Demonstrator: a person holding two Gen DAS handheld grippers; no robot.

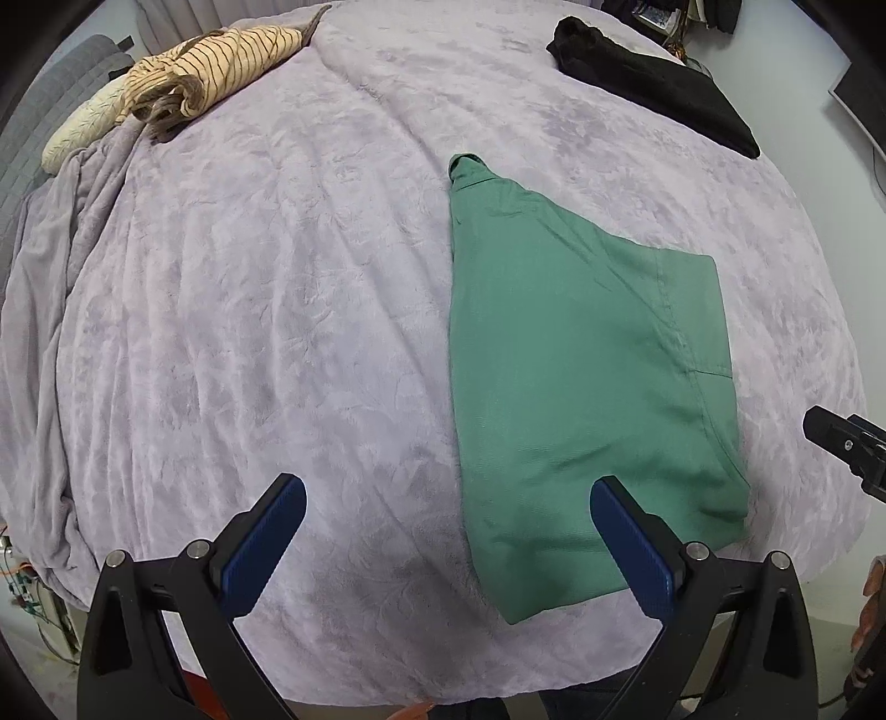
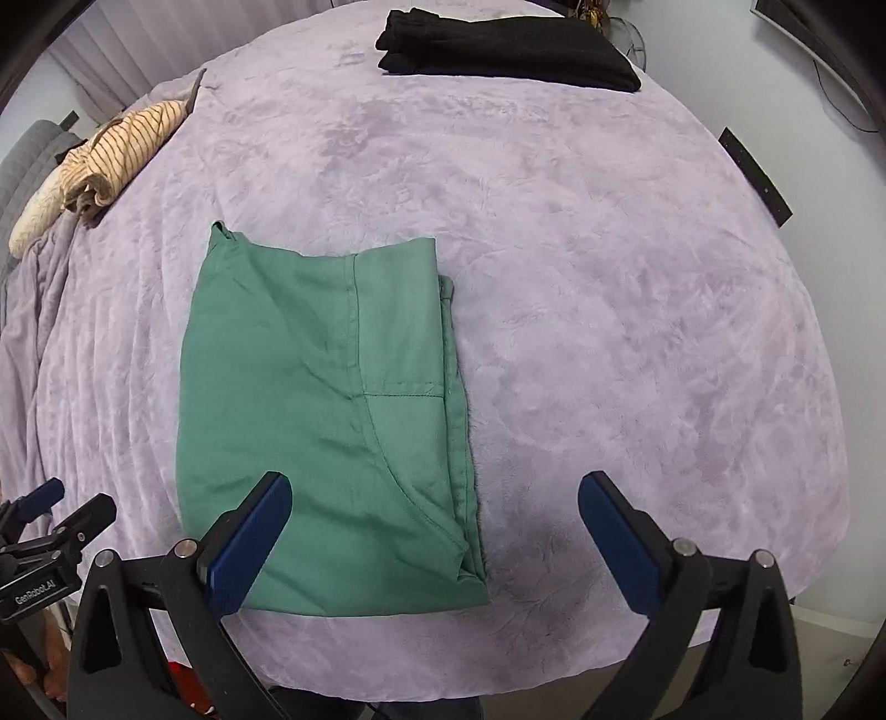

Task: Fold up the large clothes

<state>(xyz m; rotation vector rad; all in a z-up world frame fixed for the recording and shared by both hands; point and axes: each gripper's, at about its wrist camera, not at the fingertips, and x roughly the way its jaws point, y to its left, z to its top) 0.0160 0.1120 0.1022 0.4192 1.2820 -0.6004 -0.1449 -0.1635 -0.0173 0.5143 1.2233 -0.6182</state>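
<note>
A green garment point(image 1: 576, 365) lies folded flat on the lilac blanket point(image 1: 277, 310) near the bed's front edge. My left gripper point(image 1: 448, 493) hangs above it, open and empty, its right finger over the cloth's lower part. In the right wrist view the same green garment point(image 2: 321, 421) sits left of centre. My right gripper point(image 2: 434, 490) is open above its right edge, holding nothing, and its left finger overlaps the cloth's lower left. The other gripper's black frame point(image 2: 39, 559) shows at the far left.
A folded black garment point(image 2: 504, 50) lies at the far side of the bed. A crumpled striped beige garment point(image 1: 210, 72) and a cream pillow point(image 1: 77, 133) sit at the far left. The blanket point(image 2: 637, 310) drapes over the left edge.
</note>
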